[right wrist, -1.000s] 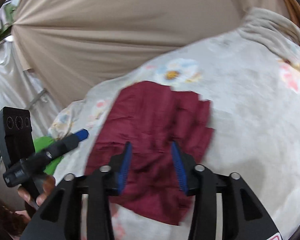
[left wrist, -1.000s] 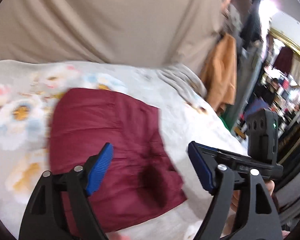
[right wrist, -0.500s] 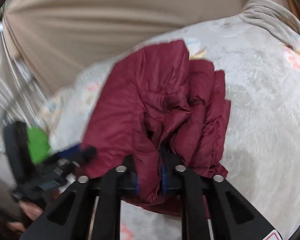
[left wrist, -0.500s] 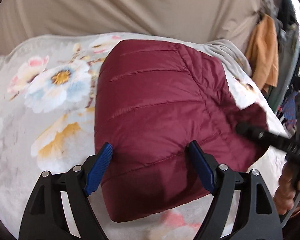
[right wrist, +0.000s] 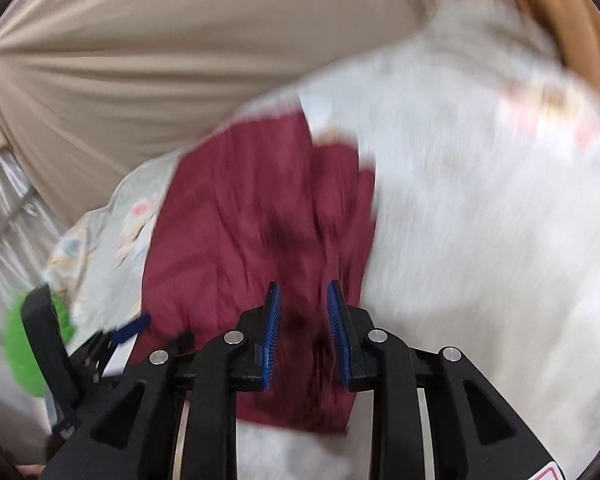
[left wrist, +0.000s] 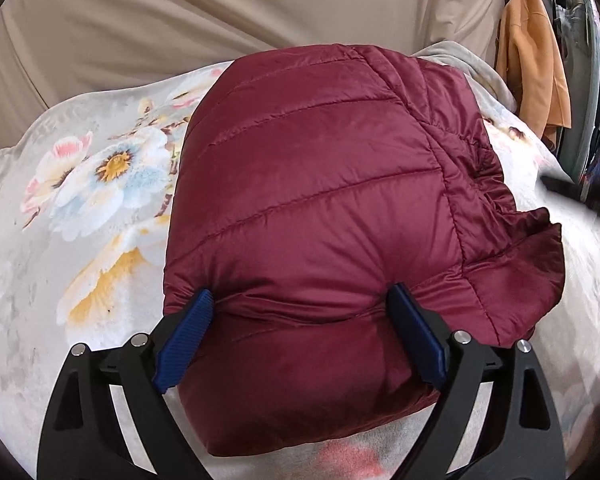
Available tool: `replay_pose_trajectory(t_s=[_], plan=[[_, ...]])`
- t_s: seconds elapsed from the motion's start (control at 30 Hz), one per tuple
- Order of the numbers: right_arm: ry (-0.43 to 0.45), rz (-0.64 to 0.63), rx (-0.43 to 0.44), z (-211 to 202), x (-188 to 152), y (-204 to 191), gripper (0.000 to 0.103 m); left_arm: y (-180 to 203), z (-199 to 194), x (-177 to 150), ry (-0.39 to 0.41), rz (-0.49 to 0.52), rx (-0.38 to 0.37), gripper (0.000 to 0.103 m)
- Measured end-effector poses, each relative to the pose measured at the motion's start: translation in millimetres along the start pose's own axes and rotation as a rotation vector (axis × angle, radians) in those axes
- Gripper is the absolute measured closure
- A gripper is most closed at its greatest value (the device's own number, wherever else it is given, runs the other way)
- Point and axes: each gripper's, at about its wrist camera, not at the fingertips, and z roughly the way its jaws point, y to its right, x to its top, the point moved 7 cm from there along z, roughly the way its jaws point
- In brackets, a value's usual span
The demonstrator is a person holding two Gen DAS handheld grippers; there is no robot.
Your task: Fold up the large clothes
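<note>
Folded maroon puffer jacket [left wrist: 320,200] lies on floral bed blanket [left wrist: 80,240]. Left hand-held gripper [left wrist: 300,332] wide open, pads dented into its near edge. Right hand-held gripper [right wrist: 300,328] just reopening, nothing clamped. Risk: springy padding unfolds once released.

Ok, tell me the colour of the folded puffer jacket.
Dark maroon red; the puffer jacket shows best in the left wrist view.

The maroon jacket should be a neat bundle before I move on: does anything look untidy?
Mostly tidy. On the maroon jacket, a gathered edge flares out past the folded block at the right, onto the floral blanket.
</note>
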Motion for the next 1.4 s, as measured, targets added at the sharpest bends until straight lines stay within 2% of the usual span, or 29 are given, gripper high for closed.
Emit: replay_pose_trajectory(t_s=[0.1, 0.17, 0.23, 0.3, 0.4, 0.43, 0.53, 0.67, 0.8, 0.87, 0.9, 0.93, 1.0, 1.07, 1.17, 1.27, 1.4], plan=[[0.055, -0.099, -0.014, 3.4, 33.5, -26.2, 0.078, 1.2, -0.3, -0.1, 0.000, 0.002, 0.012, 0.014], [0.071, -0.136, -0.023, 20.5, 54.3, -41.5, 0.080, 1.3, 0.4, -0.1, -0.003, 0.001, 0.013, 0.014], [0.062, -0.146, -0.034, 39.7, 65.5, -49.7, 0.084, 1.5, 0.9, -0.1, -0.006, 0.000, 0.012, 0.013], [0.039, -0.159, -0.097, 71.1, 70.2, -51.8, 0.084, 1.1, 1.0, -0.4, -0.009, -0.001, 0.012, 0.013], [-0.030, -0.148, -0.183, 115.5, 63.1, -33.6, 0.085, 1.0, 1.0, -0.3, -0.009, 0.001, 0.012, 0.012], [-0.073, -0.127, -0.183, 135.1, 54.0, -23.6, 0.090, 1.4, 0.9, 0.0, -0.007, 0.002, 0.010, 0.011], [-0.105, -0.082, -0.156, 161.8, 37.7, -9.6, 0.090, 5.1, -0.6, 2.9, 0.010, 0.011, 0.001, 0.008], [-0.132, -0.034, -0.105, 174.7, 32.7, -2.7, 0.091, 9.5, 3.7, 3.6, 0.012, 0.024, 0.016, 0.005], [-0.165, 0.011, -0.059, 173.4, 34.2, 1.1, 0.091, 8.6, 1.3, 4.5, -0.009, 0.018, 0.011, 0.005], [-0.156, 0.040, -0.057, 150.3, 38.6, 0.3, 0.089, 0.7, -1.7, 6.4, -0.023, -0.001, -0.010, 0.005], [-0.139, 0.041, -0.029, 131.0, 41.0, -4.9, 0.085, -5.0, -6.2, 7.3, -0.022, -0.017, -0.017, 0.005], [-0.128, 0.026, -0.008, 116.3, 41.6, -9.6, 0.079, -9.9, -11.3, 8.6, -0.018, -0.031, -0.017, 0.005], [-0.111, -0.064, -0.006, 74.7, 35.9, -22.8, 0.079, -20.9, -22.9, 11.5, 0.001, -0.054, -0.013, 0.005], [-0.136, -0.159, -0.034, 41.9, 13.3, -32.4, 0.079, -26.6, -31.1, 12.5, 0.011, -0.067, -0.008, 0.005], [-0.218, -0.196, -0.012, 23.1, -34.1, -36.7, 0.079, -28.6, -35.2, 9.9, 0.003, -0.079, -0.016, 0.005], [-0.274, -0.205, -0.077, 32.0, -73.8, -25.9, 0.081, -25.4, -29.5, 3.8, -0.027, -0.087, -0.034, 0.005], [-0.269, -0.141, -0.061, 47.8, -92.9, -12.7, 0.081, -19.6, -21.9, -5.4, -0.070, -0.106, -0.047, 0.005]])
